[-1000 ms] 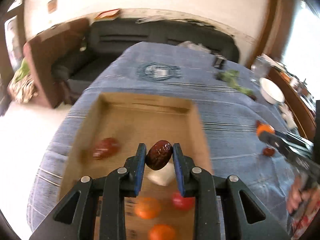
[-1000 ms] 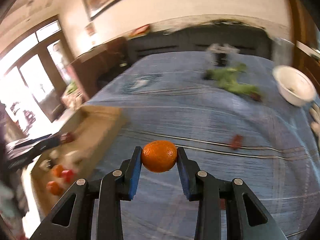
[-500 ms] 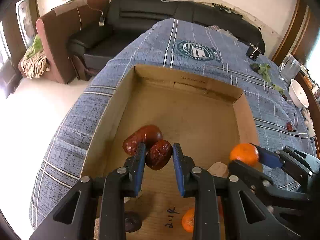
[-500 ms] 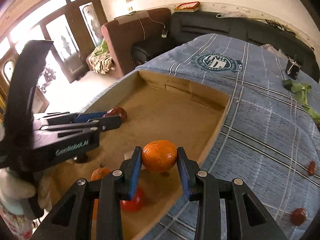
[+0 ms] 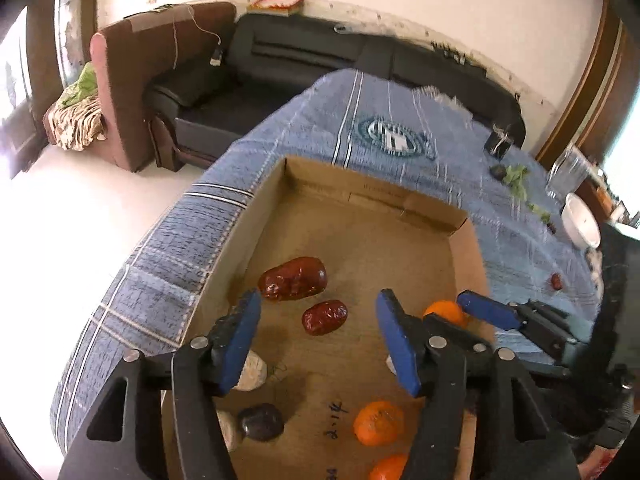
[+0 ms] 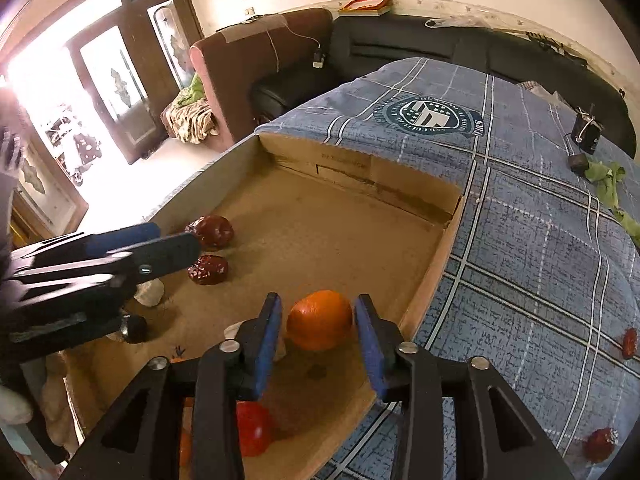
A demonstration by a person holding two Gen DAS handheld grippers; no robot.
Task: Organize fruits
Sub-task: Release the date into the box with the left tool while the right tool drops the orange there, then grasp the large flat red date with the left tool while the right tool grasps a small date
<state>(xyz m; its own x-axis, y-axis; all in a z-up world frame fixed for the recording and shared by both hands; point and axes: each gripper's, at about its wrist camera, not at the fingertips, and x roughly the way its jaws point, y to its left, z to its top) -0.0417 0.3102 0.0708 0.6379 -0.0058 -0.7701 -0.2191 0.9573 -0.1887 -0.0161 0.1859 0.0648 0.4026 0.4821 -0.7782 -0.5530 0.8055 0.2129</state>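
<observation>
Left wrist view shows the left gripper (image 5: 318, 334) with its jaws opening, pads clear of the small dark-red date (image 5: 324, 317) lying on the floor of the cardboard box (image 5: 372, 188) beside a larger date (image 5: 293, 279). Right wrist view shows the right gripper (image 6: 316, 330) also opening, the orange (image 6: 319, 319) between its pads but not pressed by them. Under the box lies a blue plaid cloth (image 6: 520, 216) with a round crest, and beyond it a black sofa (image 6: 400, 48), a brown armchair (image 6: 248, 64) and bright glass doors (image 6: 116, 88).
</observation>
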